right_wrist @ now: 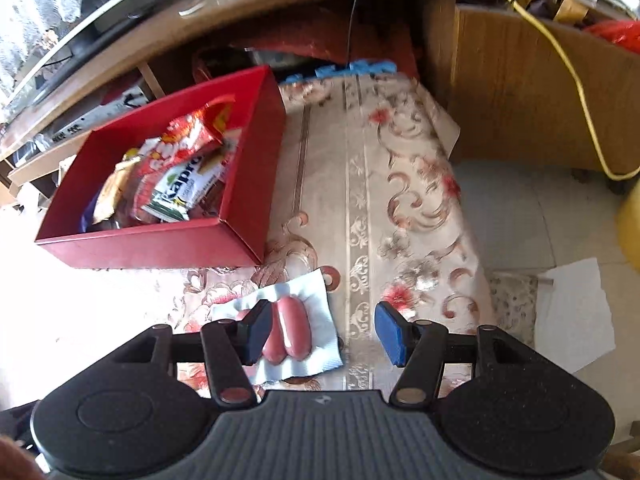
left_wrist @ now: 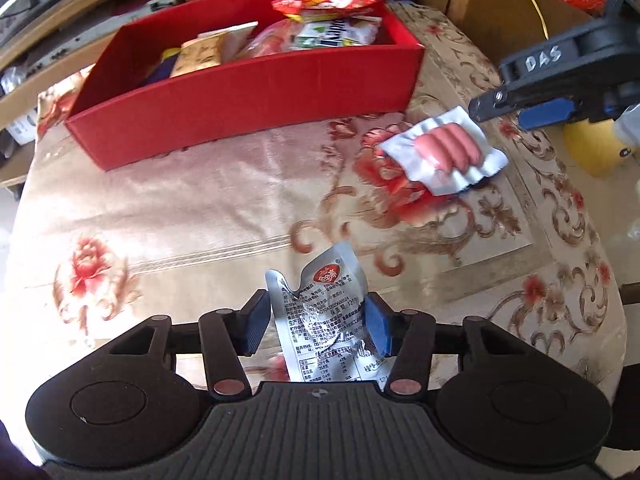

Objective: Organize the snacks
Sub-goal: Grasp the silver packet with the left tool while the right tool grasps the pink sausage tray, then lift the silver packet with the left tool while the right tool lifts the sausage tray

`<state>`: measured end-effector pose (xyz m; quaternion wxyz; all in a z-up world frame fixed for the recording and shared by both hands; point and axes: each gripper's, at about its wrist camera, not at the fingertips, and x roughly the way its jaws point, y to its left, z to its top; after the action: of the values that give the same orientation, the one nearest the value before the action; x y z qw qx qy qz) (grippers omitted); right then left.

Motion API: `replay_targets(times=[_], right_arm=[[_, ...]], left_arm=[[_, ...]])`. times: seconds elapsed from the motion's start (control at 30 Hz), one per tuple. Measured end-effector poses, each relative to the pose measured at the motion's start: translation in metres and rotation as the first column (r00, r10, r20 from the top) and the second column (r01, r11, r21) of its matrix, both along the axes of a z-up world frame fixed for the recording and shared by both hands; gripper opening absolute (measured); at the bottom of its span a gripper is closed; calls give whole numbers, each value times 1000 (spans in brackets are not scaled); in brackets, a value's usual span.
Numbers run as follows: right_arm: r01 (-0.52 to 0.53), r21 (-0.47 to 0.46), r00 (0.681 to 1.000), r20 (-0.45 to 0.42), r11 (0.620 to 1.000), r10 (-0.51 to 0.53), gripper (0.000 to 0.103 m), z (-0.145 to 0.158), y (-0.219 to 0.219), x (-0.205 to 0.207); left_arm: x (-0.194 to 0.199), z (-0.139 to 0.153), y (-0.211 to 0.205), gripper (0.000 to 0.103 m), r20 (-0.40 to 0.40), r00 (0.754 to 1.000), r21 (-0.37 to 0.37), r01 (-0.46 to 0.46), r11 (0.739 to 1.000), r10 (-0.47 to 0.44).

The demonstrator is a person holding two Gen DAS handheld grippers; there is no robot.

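Clearly, the left gripper (left_wrist: 316, 320) clenched a silver foil packet (left_wrist: 320, 312) at the lower centre of its frame, probably bound for the red box (left_wrist: 248, 108) at upper left, already partly filled with snacks. Meanwhile the right gripper (right_wrist: 322, 330) stood released, pads spread wide. A sausage pack (right_wrist: 294, 334) lay on the floral tablecloth (right_wrist: 360, 200) below its left pad, which hid part of it. Motion blur smeared most labels.
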<state>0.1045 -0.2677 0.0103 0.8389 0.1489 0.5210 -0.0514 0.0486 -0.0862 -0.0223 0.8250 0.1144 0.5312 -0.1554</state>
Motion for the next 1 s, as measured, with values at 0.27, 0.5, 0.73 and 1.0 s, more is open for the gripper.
replay_targets(times=[0.27,0.5,0.73,1.0], right_arm=[[6,-22,1000,-21,1000,-6,57,-21,17,21],[-6,115,995,-94,993,17,57,-18,36,-4],[-82,242,989,-103,967,110,57,-4,54,-56],[-307,-99,951,-69,947,301,58,-1,78,2]], left_arm=[[7,-7,23,59,-63,998,-139,-21,990,13],[14,-6,37,59,-67,997,-166,-44,985,34],[13,-7,44,57,-72,996,-168,-57,984,45],[12,-9,39,63,-82,996,-162,-42,986,29]])
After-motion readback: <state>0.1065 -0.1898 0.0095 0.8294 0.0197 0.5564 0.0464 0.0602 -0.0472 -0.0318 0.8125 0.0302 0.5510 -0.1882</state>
